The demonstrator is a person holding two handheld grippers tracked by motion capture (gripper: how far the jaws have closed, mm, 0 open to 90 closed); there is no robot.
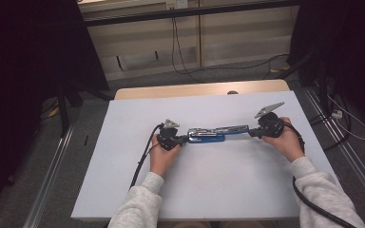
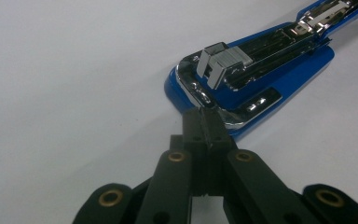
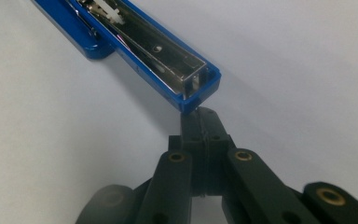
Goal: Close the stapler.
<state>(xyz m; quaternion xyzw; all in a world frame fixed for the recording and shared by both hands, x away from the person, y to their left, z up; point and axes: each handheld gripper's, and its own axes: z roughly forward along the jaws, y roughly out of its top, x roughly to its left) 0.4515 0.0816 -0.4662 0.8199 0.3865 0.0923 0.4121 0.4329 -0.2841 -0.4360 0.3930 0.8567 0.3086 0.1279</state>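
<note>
Both tongs, left (image 2: 204,122) and right (image 3: 200,122), are pressed together, tips touching opposite ends of the opened blue stapler (image 1: 217,133).

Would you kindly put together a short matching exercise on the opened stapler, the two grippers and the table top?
Things:
1. blue metal stapler, swung open flat
2. left gripper
3. right gripper
4. pale grey table top

Descriptions:
A. shut, tip at the stapler's wide base end
B. bears everything
C. shut, tip at the stapler's narrow arm end
D. lies between both grippers

Pairs: 1-D, 2-A, 3-C, 4-B
</note>
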